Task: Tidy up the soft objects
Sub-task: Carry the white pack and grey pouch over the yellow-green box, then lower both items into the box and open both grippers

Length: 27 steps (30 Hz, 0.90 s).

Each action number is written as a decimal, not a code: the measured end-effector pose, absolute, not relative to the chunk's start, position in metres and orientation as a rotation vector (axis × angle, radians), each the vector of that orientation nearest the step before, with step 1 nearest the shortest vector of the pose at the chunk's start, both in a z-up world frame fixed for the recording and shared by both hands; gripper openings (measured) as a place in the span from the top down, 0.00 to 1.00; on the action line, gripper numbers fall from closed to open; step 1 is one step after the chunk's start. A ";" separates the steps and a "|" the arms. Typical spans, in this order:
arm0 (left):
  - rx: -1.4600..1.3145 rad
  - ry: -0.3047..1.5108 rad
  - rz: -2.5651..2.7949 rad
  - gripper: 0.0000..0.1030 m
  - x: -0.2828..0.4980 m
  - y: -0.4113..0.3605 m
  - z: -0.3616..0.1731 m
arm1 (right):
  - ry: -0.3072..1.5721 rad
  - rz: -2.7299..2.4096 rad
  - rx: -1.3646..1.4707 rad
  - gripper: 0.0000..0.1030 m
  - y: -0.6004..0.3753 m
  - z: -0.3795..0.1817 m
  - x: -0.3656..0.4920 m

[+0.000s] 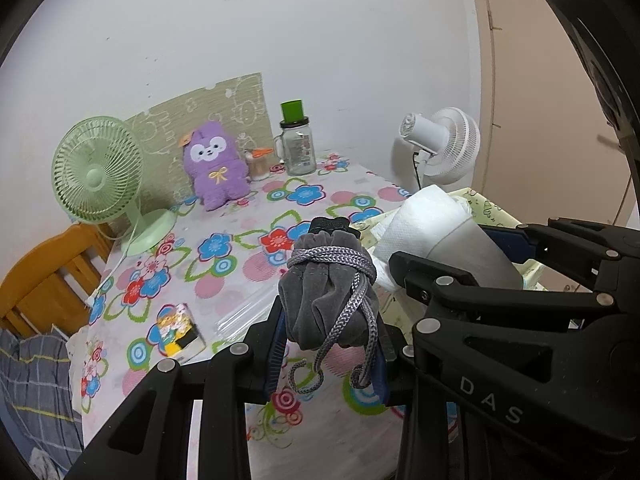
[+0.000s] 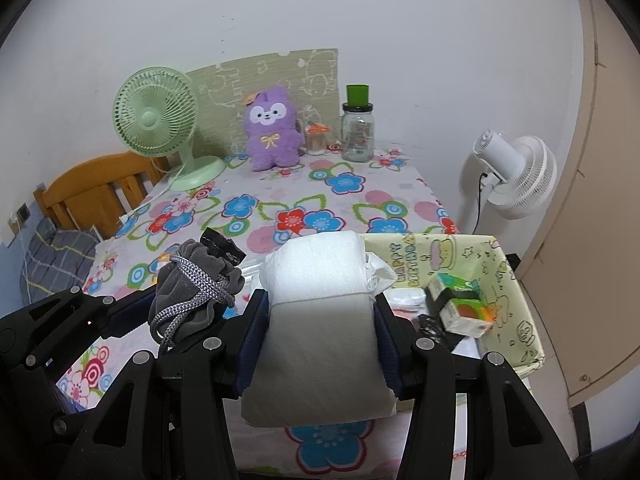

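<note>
My left gripper [image 1: 330, 344] is shut on a grey velvet drawstring pouch [image 1: 330, 296] and holds it above the flowered table; the pouch also shows in the right wrist view [image 2: 192, 292]. My right gripper [image 2: 320, 340] is shut on a white roll of tissue paper [image 2: 320, 320], held at the left edge of the yellow-green fabric basket [image 2: 516, 280]. The roll shows in the left wrist view [image 1: 432, 220], right of the pouch. A purple plush toy [image 1: 216, 164] sits upright at the back of the table, also in the right wrist view [image 2: 274, 132].
The basket holds a green-orange tissue pack [image 2: 464, 304] and a white item. A green fan [image 1: 96, 172], a glass jar with green lid [image 1: 296, 144], a small orange-lidded container [image 1: 260, 162] and a small packet [image 1: 180, 332] stand on the table. A white fan [image 2: 516, 176] stands right; a wooden bed frame [image 2: 92, 188] left.
</note>
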<state>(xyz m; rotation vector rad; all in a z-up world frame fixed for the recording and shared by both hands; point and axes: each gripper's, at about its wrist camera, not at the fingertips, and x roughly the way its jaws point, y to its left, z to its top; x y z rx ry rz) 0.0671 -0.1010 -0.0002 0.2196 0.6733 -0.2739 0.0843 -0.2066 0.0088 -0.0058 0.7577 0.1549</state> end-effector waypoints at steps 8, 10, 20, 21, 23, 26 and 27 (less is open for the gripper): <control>0.247 0.680 -0.305 0.65 0.075 -0.127 -0.002 | 0.764 0.124 0.008 0.48 -0.231 0.005 0.092; 0.253 0.683 -0.312 0.65 0.078 -0.133 -0.003 | 0.767 0.118 0.014 0.48 -0.238 0.003 0.095; 0.258 0.696 -0.337 0.65 0.094 -0.156 -0.008 | 0.777 0.092 0.027 0.48 -0.260 -0.004 0.108; 0.259 0.698 -0.339 0.65 0.095 -0.158 -0.009 | 0.781 0.089 0.029 0.48 -0.262 -0.005 0.110; 0.260 0.704 -0.344 0.65 0.098 -0.162 -0.011 | 0.791 0.082 0.037 0.48 -0.267 -0.008 0.113; 0.265 0.716 -0.353 0.65 0.104 -0.169 -0.015 | 0.810 0.067 0.051 0.48 -0.274 -0.013 0.117; 0.268 0.721 -0.359 0.65 0.105 -0.173 -0.017 | 0.813 0.062 0.055 0.48 -0.277 -0.015 0.118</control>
